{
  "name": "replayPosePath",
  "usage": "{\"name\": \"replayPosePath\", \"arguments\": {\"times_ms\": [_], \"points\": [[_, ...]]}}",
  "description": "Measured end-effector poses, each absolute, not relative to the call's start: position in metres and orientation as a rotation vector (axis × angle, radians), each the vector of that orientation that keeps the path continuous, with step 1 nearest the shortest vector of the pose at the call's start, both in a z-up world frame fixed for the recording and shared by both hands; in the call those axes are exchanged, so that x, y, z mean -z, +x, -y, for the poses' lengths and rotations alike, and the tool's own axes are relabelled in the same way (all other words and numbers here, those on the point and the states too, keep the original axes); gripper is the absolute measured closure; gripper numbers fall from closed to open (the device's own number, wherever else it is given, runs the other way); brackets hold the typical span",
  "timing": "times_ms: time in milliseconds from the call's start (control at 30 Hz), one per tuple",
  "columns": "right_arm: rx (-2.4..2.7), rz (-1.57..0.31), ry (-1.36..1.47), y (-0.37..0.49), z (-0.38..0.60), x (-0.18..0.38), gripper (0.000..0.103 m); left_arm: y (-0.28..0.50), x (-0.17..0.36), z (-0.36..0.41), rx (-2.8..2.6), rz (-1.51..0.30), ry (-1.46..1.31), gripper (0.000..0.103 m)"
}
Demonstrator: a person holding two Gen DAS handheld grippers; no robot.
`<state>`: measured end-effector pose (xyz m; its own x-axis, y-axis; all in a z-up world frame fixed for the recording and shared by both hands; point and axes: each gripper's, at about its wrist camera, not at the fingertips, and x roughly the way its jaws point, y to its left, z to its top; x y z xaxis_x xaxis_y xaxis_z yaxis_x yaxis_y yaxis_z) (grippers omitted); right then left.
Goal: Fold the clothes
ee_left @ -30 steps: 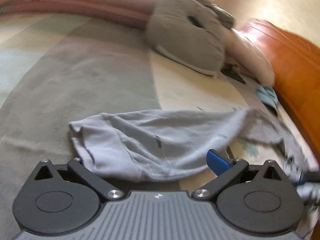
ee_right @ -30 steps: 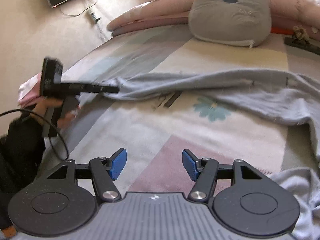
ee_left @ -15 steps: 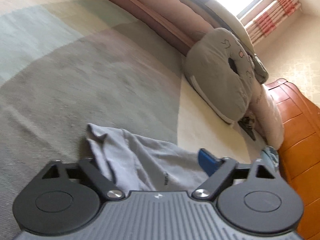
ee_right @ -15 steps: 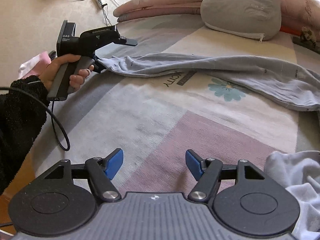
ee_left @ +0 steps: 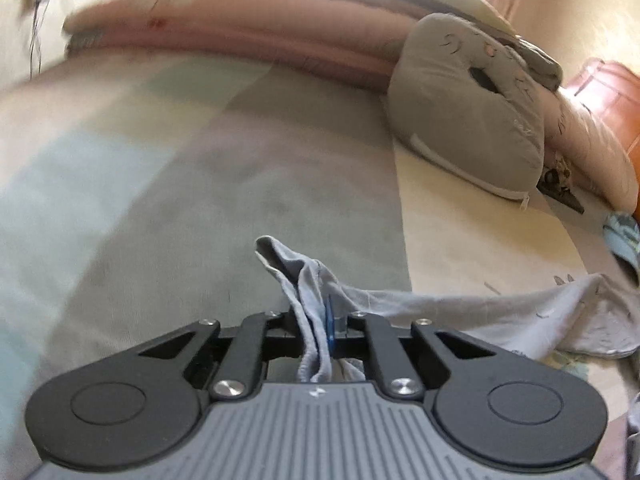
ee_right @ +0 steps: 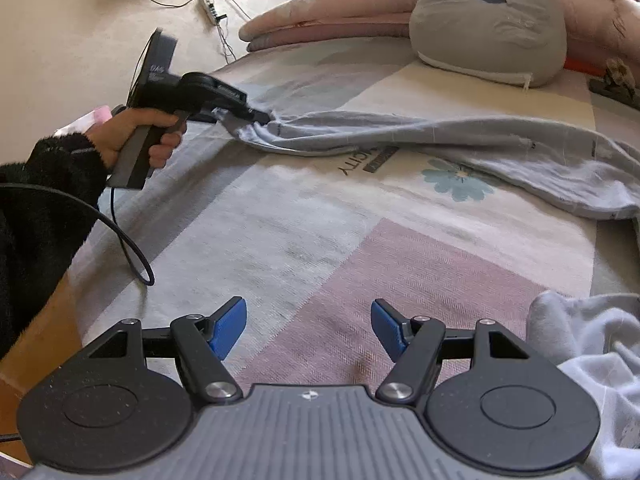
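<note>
A light grey-blue garment (ee_right: 420,136) lies stretched in a long twisted band across the patchwork bedspread (ee_right: 320,240). My left gripper (ee_left: 318,324) is shut on one bunched end of the garment (ee_left: 304,280), which pokes up between the fingers. In the right wrist view the left gripper (ee_right: 260,115) shows at the left, held by a hand (ee_right: 132,136) in a black sleeve, pinching that same end. My right gripper (ee_right: 308,328) hovers open over the pink patch of the bedspread with nothing between its blue pads. A pale rumpled cloth (ee_right: 592,340) lies just to its right.
A grey plush cushion (ee_right: 492,24) and pink rolled bedding (ee_right: 328,16) lie at the far side of the bed. An orange wooden headboard (ee_left: 608,96) stands at the right in the left wrist view. A cable (ee_right: 128,240) hangs from the left gripper by the bed's left edge.
The left gripper has gone from open around the garment's end to shut on it and lifted it slightly. The right gripper has stayed open, drifting a little over the bedspread.
</note>
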<state>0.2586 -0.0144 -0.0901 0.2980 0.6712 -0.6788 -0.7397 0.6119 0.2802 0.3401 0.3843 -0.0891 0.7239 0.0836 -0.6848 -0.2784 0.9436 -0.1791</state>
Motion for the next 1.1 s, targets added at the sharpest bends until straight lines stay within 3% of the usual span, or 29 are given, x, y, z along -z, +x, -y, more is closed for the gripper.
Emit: {"name": "replayPosePath", "arguments": {"times_ms": [400,567,700,1100], "points": [[-0.997,-0.797,-0.125,0.285,-0.019,0.085,0.028,0.405,0.020,-0.366,-0.214,-0.627,0.043,0.095],[-0.944,-0.757,-0.238,0.316,-0.063,0.085,0.028,0.423,0.017,-0.361,-0.247,-0.645,0.116,0.095],[-0.856,-0.741,-0.225,0.335,-0.065,0.092,0.016,0.433,0.023,-0.361,-0.292,-0.666,0.158,0.095],[-1.017,-0.732,0.017,0.359,-0.015,0.100,0.009,0.486,0.001,-0.355,-0.323,-0.556,0.175,0.095]]}}
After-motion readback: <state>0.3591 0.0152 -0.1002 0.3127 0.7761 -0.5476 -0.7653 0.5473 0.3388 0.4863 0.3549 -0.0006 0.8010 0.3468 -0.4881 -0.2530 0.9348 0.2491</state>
